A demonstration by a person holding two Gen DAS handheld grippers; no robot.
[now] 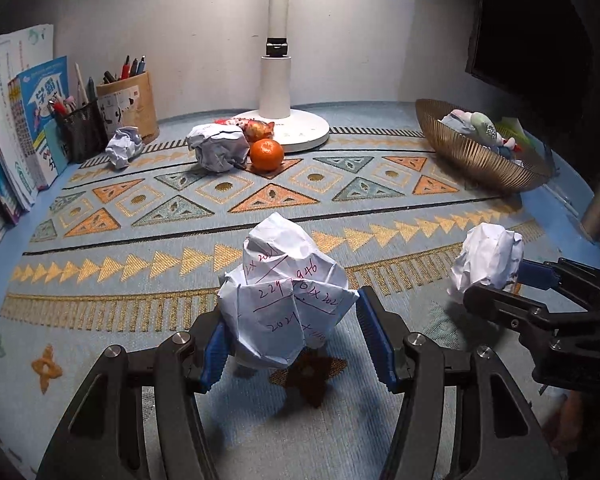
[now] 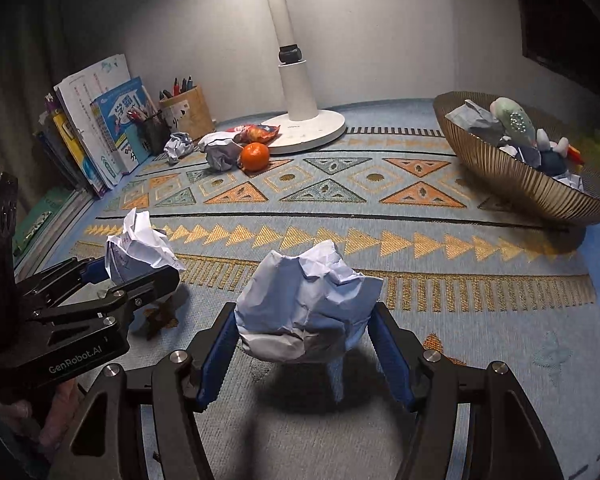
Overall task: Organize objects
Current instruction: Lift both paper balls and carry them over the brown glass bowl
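left wrist view gives us the written-on paper ball [image 1: 286, 300] head-on, red and dark scrawl across its faces, sitting right between the blue pads [image 1: 214, 354] of the left gripper [image 1: 296, 344], lifted above its own shadow on the patterned cloth [image 1: 140, 280]. both pads press its sides, so the jaws pinch it, partly spread. off to the right edge of that view, the right gripper [image 1: 496, 284] shows side-on with the plain paper ball [image 1: 488, 262] in it.

right wrist view flips it: the plain paper ball [image 2: 308, 312] fills the middle between the right gripper [image 2: 304, 356], pads against both flanks, clear of the cloth with a dark shadow beneath. the left gripper [image 2: 136, 276] comes in from the left with the written-on paper ball [image 2: 140, 248].

only this view opens up the gold bowl [image 2: 512, 176] properly, with crumpled paper and small toys inside. two more paper wads and an orange [image 2: 255, 156] lie by the lamp base [image 2: 308, 128], well apart from both grippers.
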